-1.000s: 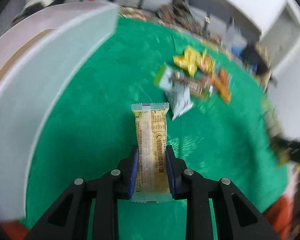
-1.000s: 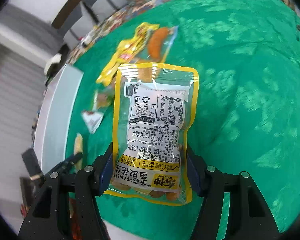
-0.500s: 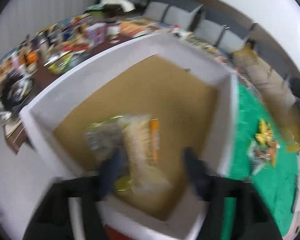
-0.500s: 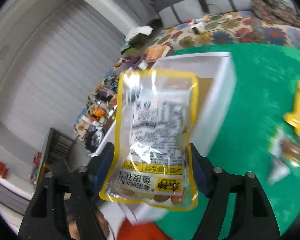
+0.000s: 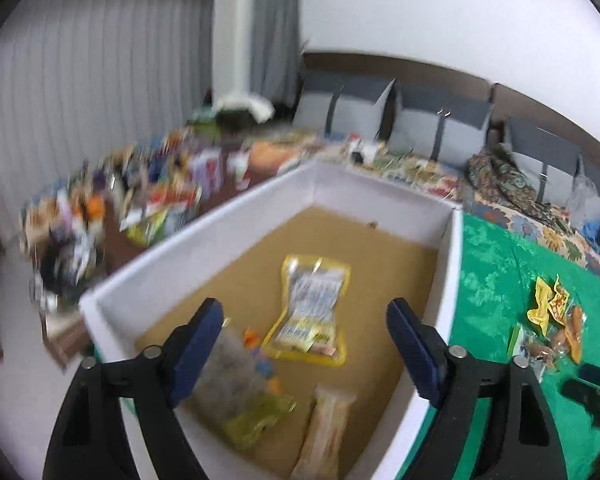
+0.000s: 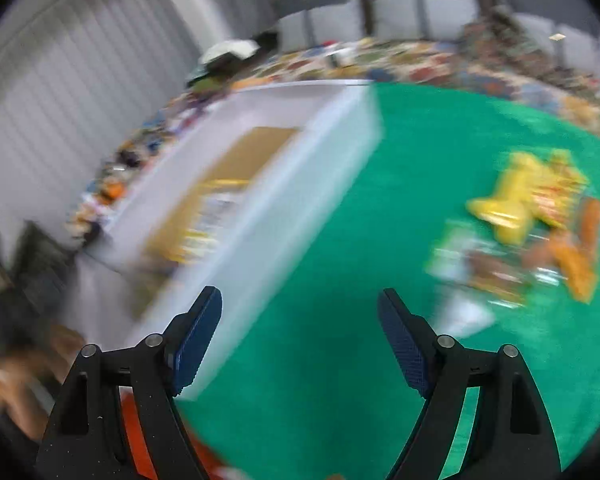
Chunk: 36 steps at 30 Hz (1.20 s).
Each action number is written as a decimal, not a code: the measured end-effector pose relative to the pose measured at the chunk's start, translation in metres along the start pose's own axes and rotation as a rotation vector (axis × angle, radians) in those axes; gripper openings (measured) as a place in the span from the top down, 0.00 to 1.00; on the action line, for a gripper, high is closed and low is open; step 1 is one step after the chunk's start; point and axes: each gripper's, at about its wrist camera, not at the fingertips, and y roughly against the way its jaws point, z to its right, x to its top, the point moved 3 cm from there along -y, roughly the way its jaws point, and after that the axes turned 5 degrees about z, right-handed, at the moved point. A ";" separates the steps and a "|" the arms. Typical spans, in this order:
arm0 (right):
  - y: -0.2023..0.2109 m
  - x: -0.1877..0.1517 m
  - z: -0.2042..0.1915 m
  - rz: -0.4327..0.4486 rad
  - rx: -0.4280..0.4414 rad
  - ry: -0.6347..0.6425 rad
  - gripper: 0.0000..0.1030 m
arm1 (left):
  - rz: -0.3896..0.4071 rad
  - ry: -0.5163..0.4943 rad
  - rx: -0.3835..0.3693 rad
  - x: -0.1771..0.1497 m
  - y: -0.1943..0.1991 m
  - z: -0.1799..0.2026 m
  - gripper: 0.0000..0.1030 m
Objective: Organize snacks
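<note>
Now the left gripper [image 5: 304, 340] hangs over the near end of a white box [image 5: 160, 264] with a brown cardboard floor, its blue pads [image 5: 198, 346] spread wide and still parting, with nothing caught between them. Below and beyond the gap lies a clear pouch with a yellow border [image 5: 310, 310], flat on the box floor about the middle, just far of the pads. A long pale wafer bar [image 5: 324, 432] lies on the floor at the near edge, below the gap and toward the right pad. To the left of the bar, under the left pad, sit a greyish bag [image 5: 228, 372] and a yellow-green packet [image 5: 256, 420], both blurred.

Right of the box stretches a green cloth [image 5: 496, 280], and on it, well right of the left gripper, a loose heap of snacks [image 5: 548, 328] in yellow, orange and clear wrappers.

The right gripper [image 6: 300, 336] is over the green cloth [image 6: 340, 340], just right of the box's long white wall [image 6: 284, 216]; its jaws stand wide apart and empty. The heap of snacks [image 6: 528, 232] lies far and to the right of its right pad, smeared by motion. Inside the box, left of this gripper, only yellow and white streaks show.
</note>
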 end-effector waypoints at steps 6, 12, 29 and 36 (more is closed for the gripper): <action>0.052 -0.092 0.161 0.027 -0.375 -0.005 0.19 | -0.241 -0.141 0.024 -0.032 -0.053 0.041 0.12; 0.111 -0.146 0.275 0.022 -0.572 -0.148 0.19 | -0.217 -0.131 0.029 -0.036 -0.038 0.059 0.17; 0.119 -0.146 0.311 0.063 -0.610 -0.224 0.11 | 0.137 -0.227 0.070 -0.020 0.066 0.119 0.02; 0.120 -0.146 0.311 0.062 -0.614 -0.227 0.10 | 0.077 -0.239 -0.300 -0.055 0.098 0.213 0.00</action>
